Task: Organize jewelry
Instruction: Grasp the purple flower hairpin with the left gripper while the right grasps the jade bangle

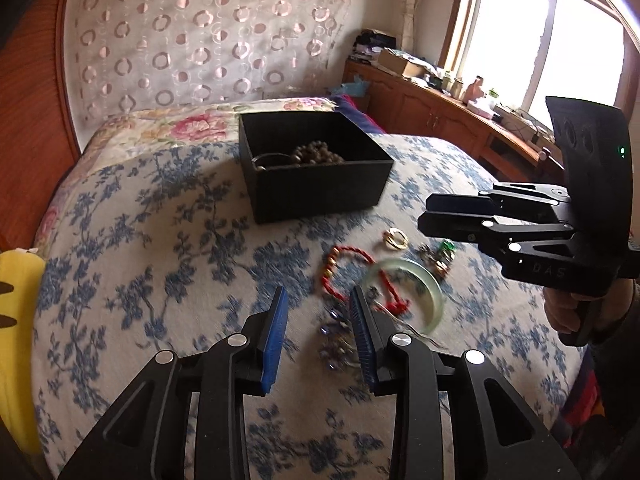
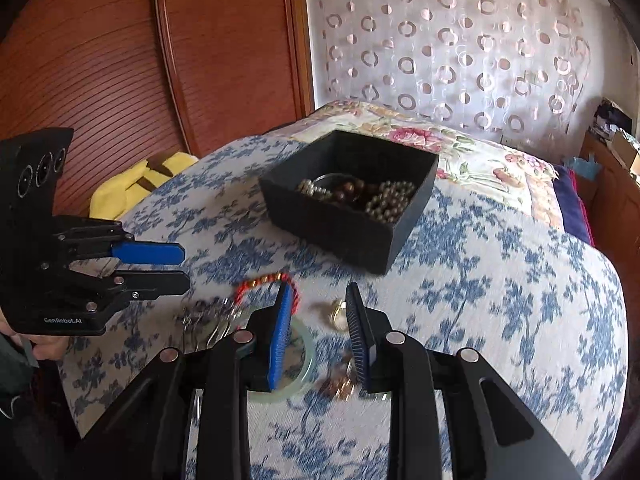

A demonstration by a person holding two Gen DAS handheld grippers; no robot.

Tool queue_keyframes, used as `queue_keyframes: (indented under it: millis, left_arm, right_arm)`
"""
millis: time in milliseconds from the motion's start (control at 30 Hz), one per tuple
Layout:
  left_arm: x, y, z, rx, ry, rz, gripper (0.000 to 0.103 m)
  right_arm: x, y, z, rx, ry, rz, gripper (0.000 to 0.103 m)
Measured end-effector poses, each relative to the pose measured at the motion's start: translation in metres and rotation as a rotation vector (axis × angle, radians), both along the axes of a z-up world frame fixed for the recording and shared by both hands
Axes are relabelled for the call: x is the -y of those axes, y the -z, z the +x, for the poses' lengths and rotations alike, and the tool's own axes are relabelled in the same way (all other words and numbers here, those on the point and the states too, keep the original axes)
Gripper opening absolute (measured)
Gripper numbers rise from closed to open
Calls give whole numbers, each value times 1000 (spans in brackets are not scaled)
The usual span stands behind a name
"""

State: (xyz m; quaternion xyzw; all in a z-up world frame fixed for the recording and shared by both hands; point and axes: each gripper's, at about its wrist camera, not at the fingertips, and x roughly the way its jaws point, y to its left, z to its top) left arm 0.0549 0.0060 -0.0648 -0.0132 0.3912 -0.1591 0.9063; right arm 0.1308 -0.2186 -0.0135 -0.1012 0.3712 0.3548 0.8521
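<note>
A black open box sits on the bed and holds bead strands and a bangle. Loose jewelry lies in front of it: a red cord bracelet, a pale green bangle, a gold ring piece, a dark bead bracelet and small charms. My left gripper is open and empty, above the dark beads. My right gripper is open and empty, above the bangle and ring.
The blue-flowered bedspread covers the bed. A yellow plush lies at the bed's left edge by a wooden wardrobe. A wooden counter with clutter runs under the window on the right.
</note>
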Motion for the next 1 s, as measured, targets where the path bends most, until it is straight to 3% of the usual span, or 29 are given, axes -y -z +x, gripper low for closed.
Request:
queue_keyframes:
  millis: [500, 733, 833, 1000]
  left_arm:
    - [13, 23, 7, -80, 17, 26, 30]
    - [12, 26, 12, -92, 8, -14, 30]
    - [12, 27, 13, -93, 10, -16, 22]
    - [9, 24, 9, -77, 4, -16, 22]
  right_arm:
    - [16, 22, -24, -46, 17, 9, 30]
    - [16, 19, -25, -43, 8, 20, 30]
    - [14, 19, -25, -44, 4, 20, 30]
    - [9, 21, -23, -52, -4, 12, 30]
